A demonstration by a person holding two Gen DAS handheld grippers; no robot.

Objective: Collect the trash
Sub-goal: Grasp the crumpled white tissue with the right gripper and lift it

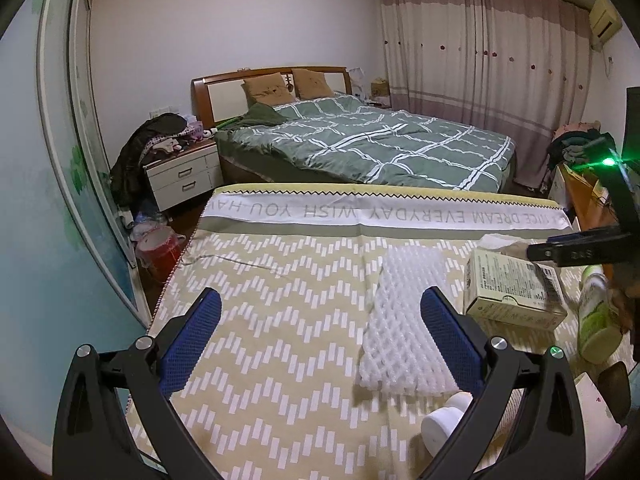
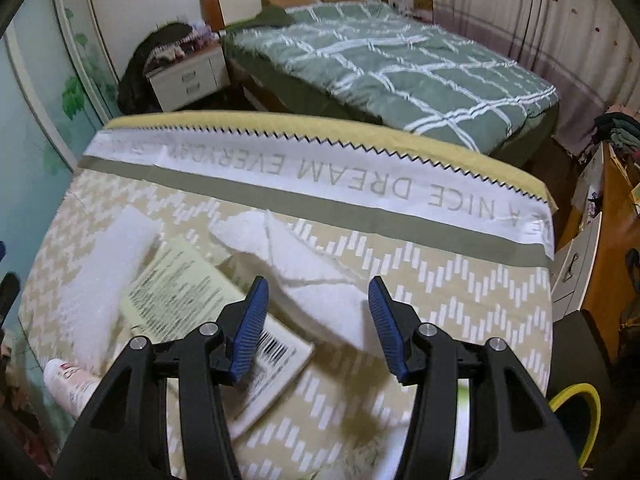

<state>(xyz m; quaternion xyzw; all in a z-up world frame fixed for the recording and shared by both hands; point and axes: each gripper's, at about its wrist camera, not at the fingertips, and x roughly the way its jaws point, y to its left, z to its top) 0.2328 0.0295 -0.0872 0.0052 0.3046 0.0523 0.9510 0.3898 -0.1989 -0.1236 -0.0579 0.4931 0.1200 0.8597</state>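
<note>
Your right gripper [image 2: 316,320], fingers half open and empty, hovers over the tissue [image 2: 304,260]; closing low snags the cloth [image 2: 440,280] underneath.

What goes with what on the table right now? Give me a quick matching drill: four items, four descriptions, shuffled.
Items
1. foam net
2. box
3. bottle
4. tissue

Descriptions
A. green and white, lying on its side at the right edge
B. white mesh beside the left gripper's right finger
C. crumpled white, ahead of the open right gripper
D. pale, printed text and a barcode

Pairs: 1-B, 2-D, 3-A, 4-C
</note>
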